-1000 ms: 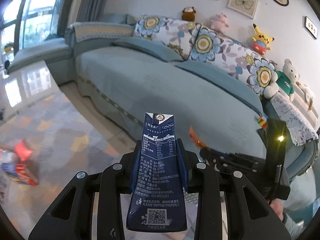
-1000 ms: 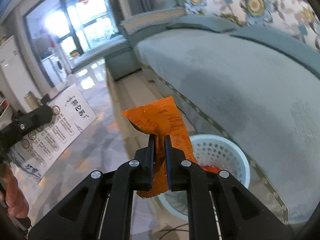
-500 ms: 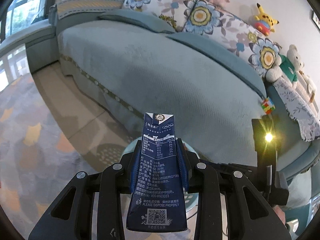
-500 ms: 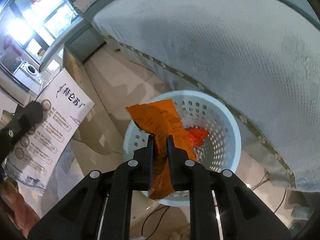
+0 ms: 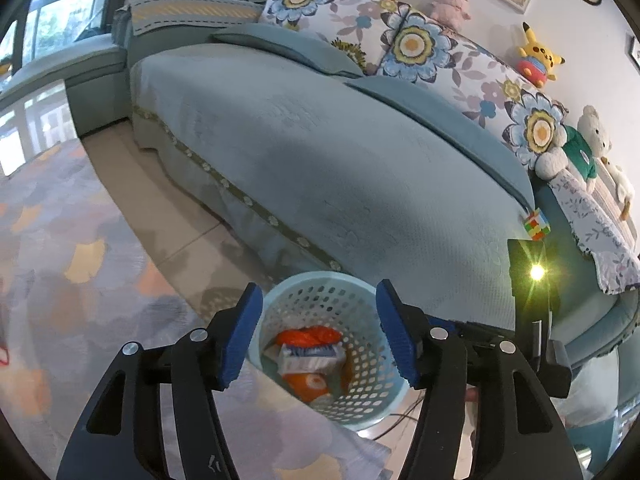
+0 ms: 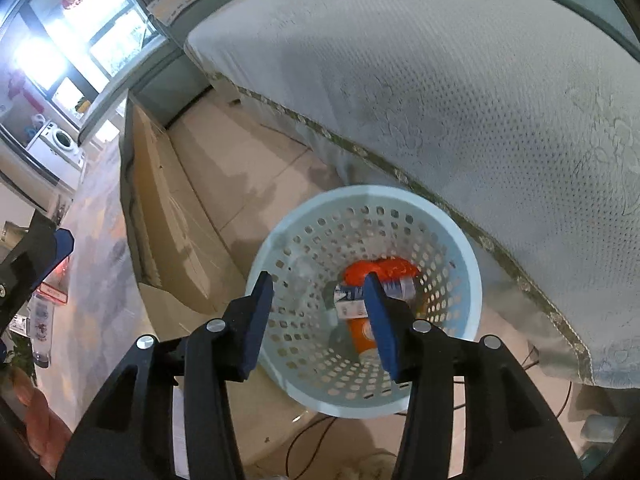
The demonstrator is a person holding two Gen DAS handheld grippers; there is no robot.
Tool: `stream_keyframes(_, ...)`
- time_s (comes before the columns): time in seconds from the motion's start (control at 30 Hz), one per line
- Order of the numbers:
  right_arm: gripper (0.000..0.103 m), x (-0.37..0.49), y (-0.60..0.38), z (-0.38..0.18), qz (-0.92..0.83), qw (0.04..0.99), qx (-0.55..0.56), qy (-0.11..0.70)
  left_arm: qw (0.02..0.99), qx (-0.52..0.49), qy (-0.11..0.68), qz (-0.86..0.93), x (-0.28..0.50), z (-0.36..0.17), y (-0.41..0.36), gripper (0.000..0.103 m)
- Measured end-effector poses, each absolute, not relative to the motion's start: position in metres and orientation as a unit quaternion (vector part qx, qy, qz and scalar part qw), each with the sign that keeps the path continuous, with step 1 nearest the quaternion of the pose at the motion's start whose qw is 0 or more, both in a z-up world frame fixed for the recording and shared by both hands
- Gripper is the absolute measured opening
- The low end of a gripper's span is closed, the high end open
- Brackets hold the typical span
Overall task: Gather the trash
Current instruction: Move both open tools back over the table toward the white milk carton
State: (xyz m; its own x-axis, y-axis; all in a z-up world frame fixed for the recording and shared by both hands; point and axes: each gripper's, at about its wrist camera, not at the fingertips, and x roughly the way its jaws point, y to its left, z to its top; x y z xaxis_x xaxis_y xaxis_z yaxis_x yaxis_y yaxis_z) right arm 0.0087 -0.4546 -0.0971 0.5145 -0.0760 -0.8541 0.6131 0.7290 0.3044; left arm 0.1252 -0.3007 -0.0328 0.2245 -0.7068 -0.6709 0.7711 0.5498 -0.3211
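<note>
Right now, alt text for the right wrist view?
The open right gripper hovers above a pale blue perforated basket holding an orange wrapper and a carton, beside a grey-blue sofa on tiled floor.

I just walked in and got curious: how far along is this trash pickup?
Done: an orange wrapper and a carton lie inside the pale blue basket beside the sofa. In hand: nothing; the left gripper and right gripper are open above the basket. Left: I cannot tell whether more trash waits on the rug.
</note>
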Motion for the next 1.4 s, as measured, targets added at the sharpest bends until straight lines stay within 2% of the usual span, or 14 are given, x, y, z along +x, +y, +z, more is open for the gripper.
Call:
stream_keyframes(0.3,0.044,0.013,-0.442,-0.076,-0.201,0.842,0.284,0.412,0.801,0.018,0.38,-0.462,0.131,-0.01,-0.261,0.058)
stream_keyframes(0.63,0.044,0.029,-0.37,-0.027,-0.144,0.909,0.196,0.339,0.853,-0.039,0.331,-0.401,0.14,0.032,-0.142,0.058)
stream_keyframes(0.8,0.044,0.042,-0.334,-0.019,-0.121,0.924,0.152,0.331,0.903,-0.028,0.299,-0.306,0.15,0.05,-0.071,0.064)
stream_keyframes(0.93,0.044,0.053,-0.312,-0.021,-0.109,0.925,0.132,0.339,0.96,0.02,0.251,-0.122,0.162,0.056,-0.013,0.079)
stream_keyframes(1.17,0.044,0.072,-0.281,-0.028,-0.089,0.925,0.107,0.354,0.947,0.042,0.316,-0.052,0.21,0.016,0.039,0.081)
stream_keyframes(1.4,0.044,0.084,-0.263,-0.039,-0.079,0.922,0.084,0.37,0.939,0.045,0.342,0.001,0.228,-0.012,0.067,0.078)
